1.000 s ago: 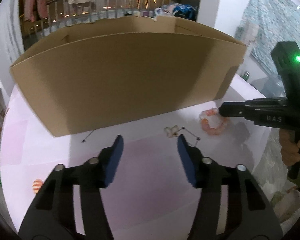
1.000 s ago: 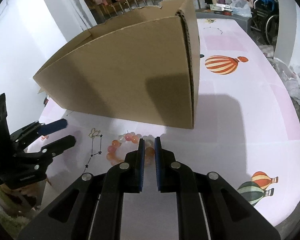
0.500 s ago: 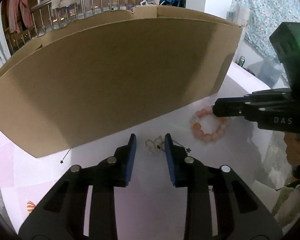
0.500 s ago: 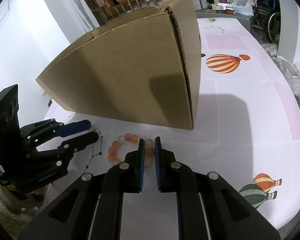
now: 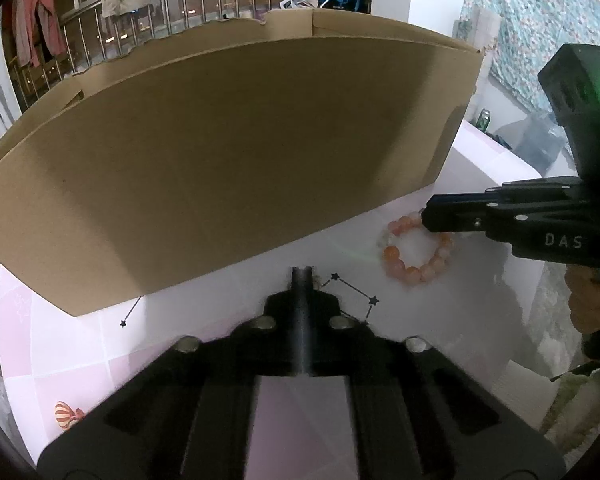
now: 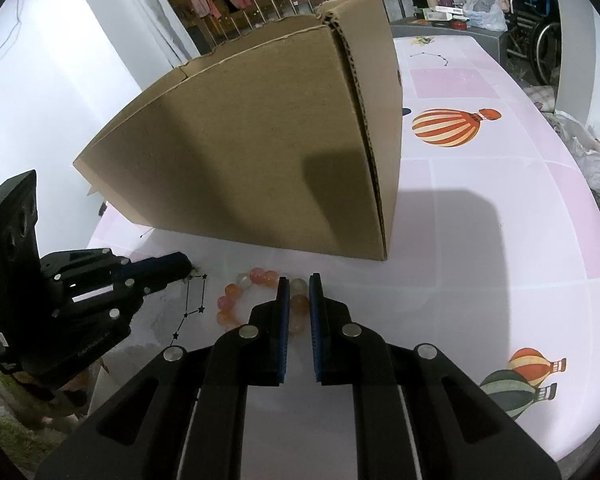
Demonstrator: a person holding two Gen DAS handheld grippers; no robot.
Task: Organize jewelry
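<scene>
Your left gripper (image 5: 302, 276) has just closed fully, jaws tip to tip. 1 small gold trinket lay between the pads a moment ago; it's now hidden behind the tips, so I can't confirm it's pinched. Only a gold speck shows at the tip in the right view. Your right gripper (image 6: 299, 292) is nearly shut on 1 bead of the orange bead bracelet (image 6: 256, 300), which lies on the tablecloth (image 6: 480, 260) just in front of the cardboard box (image 5: 228, 168). Judgement: both pieces look picked & ready to lift toward the box. Risk: trinket may slip out, so check it on lifting.
</scene>
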